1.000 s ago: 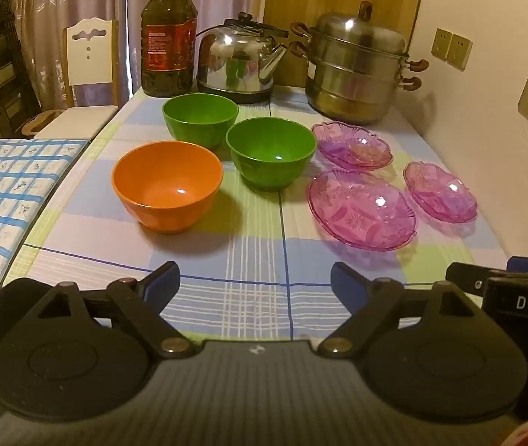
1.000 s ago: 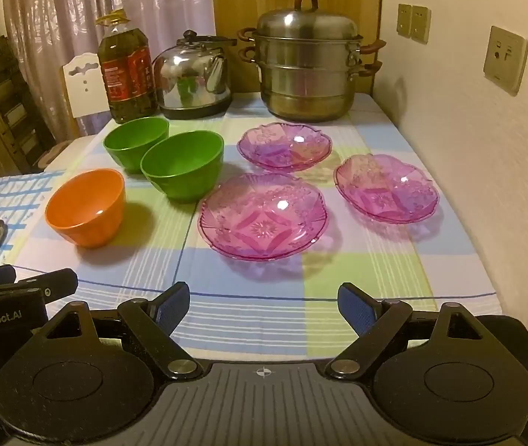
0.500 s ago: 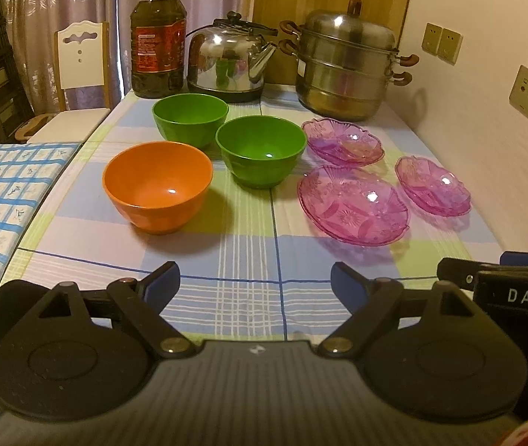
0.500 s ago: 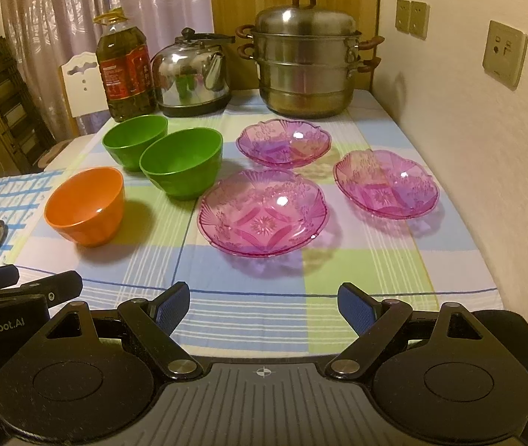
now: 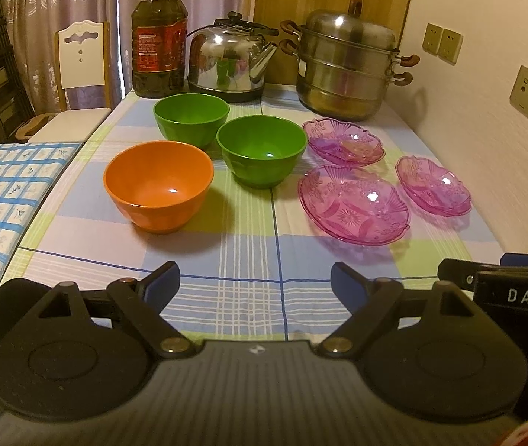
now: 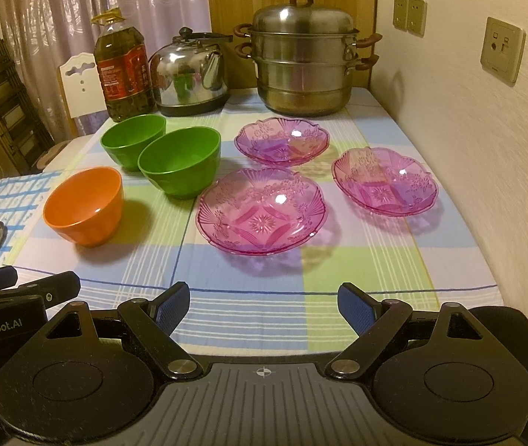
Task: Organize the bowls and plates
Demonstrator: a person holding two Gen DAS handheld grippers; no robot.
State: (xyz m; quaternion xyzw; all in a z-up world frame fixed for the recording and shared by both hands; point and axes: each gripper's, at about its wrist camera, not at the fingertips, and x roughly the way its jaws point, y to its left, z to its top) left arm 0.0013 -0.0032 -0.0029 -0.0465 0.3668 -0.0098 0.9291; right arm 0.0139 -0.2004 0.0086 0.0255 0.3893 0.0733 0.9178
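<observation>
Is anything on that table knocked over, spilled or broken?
Nothing stands out. The orange bowl, two green bowls and three pink glass plates all sit upright, apparently empty and unstacked on the checked tablecloth, with no spills or visible damage.

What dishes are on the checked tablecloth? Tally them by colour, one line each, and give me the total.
Green plastic bowls: 2, the far one and the near one.
Orange plastic bowl: 1.
Pink clear glass plates: 3, the near large one, the far one and the one by the wall.
Total: 6 dishes.
</observation>
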